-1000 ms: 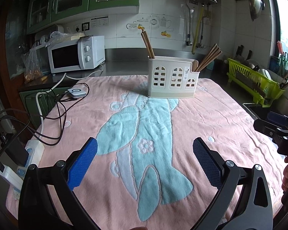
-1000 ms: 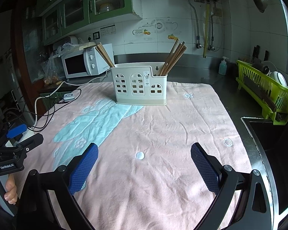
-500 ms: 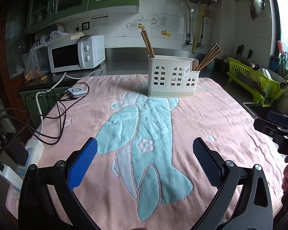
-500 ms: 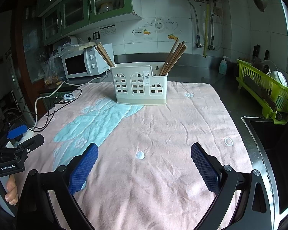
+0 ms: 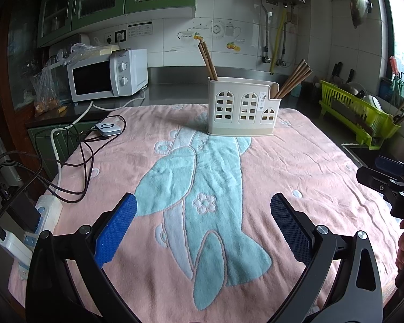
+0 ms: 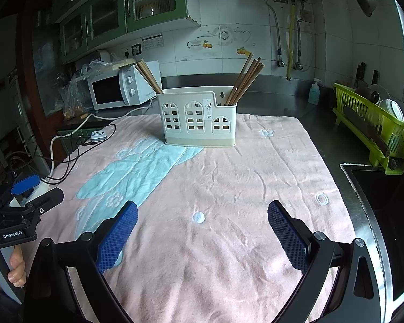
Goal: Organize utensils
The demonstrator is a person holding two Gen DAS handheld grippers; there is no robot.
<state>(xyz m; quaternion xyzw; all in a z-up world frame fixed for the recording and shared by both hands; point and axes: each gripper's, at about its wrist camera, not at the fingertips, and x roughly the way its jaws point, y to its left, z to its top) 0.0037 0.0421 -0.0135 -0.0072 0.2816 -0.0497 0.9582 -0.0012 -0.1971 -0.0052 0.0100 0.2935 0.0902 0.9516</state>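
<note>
The left gripper (image 5: 202,215) and the right gripper (image 6: 202,215) both hang with fingers spread wide and grasp nothing, well short of the utensil holder (image 6: 199,117), which serves as the landmark. Between the grippers and the holder lies only the pink towel (image 6: 229,177); the towel is wrinkled and loose, so a low approach risks snagging a fingertip and dragging the holder. The holder stands upright at the far end of the towel. 1 group of chopsticks (image 6: 149,76) leans out of the holder's left compartment, and a larger bundle of chopsticks (image 6: 246,80) leans out of its right compartment. Both groups splay, so a pinch on 1 stick may lever the neighbours out or tip the light holder. Left of the holder, loose cables (image 5: 78,145) lie on the towel edge and can catch the left gripper.
</note>
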